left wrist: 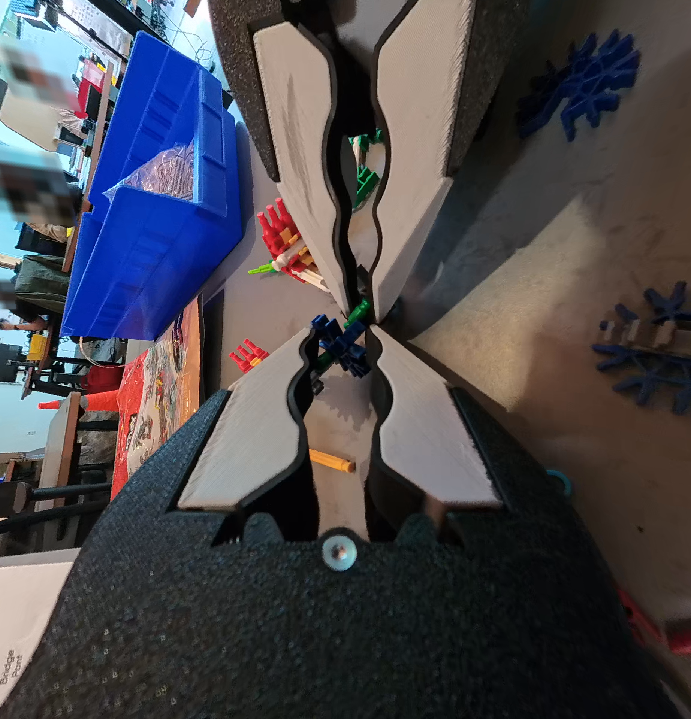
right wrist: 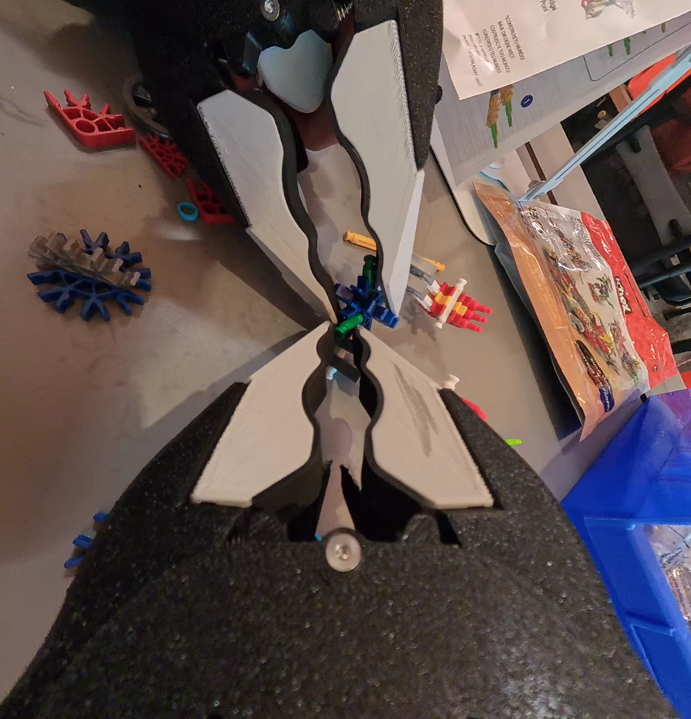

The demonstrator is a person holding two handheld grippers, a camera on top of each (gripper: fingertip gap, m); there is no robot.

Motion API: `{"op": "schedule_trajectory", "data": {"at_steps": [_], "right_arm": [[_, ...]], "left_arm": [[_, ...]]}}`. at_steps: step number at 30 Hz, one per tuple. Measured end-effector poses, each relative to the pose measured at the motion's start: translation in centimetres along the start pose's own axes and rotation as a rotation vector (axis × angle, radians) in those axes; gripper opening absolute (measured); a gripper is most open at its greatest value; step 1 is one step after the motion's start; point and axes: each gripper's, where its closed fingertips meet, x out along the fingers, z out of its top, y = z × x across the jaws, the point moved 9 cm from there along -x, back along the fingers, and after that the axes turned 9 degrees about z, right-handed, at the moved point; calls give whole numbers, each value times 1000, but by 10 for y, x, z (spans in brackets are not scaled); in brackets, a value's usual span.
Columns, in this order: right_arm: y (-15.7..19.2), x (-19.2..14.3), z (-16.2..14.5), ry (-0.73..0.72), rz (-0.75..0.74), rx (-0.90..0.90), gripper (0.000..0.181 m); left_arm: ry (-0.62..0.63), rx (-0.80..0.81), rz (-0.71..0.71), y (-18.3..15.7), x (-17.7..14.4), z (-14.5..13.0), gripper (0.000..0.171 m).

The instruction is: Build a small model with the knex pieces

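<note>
My left gripper (left wrist: 340, 335) is shut on a blue snowflake-shaped connector (left wrist: 342, 344) with a green rod plugged into it. My right gripper (right wrist: 342, 330) faces it tip to tip and is shut on a short green rod (right wrist: 348, 325) that touches the blue connector (right wrist: 365, 301). In the left wrist view the right gripper (left wrist: 361, 314) comes in from the top with the green rod (left wrist: 357, 311) at its tips. In the right wrist view the left gripper (right wrist: 363, 309) comes in from the top. Both are held just above the grey table (right wrist: 102, 369).
A blue bin (left wrist: 153, 202) holds a plastic bag. A printed bag of parts (right wrist: 569, 295) and paper sheets (right wrist: 531, 58) lie beside it. On the table are a red, yellow and white assembly (right wrist: 458, 305), a yellow rod (left wrist: 332, 462), blue connectors (right wrist: 87, 284), red connectors (right wrist: 91, 118) and a teal ring (right wrist: 187, 212). The grippers are tip to tip, or close to it.
</note>
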Motion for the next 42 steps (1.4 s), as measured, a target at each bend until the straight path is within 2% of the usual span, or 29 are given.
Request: {"op": "schedule_trajectory", "data": {"at_steps": [23,42], "right_arm": [[5,3,3,69,-163,-139,11],[5,4,3,67,-128,-141,9]], "left_arm": [[15,-56,3,5,3,-2,23],[28,-13,26,2,5,-1,22]]}}
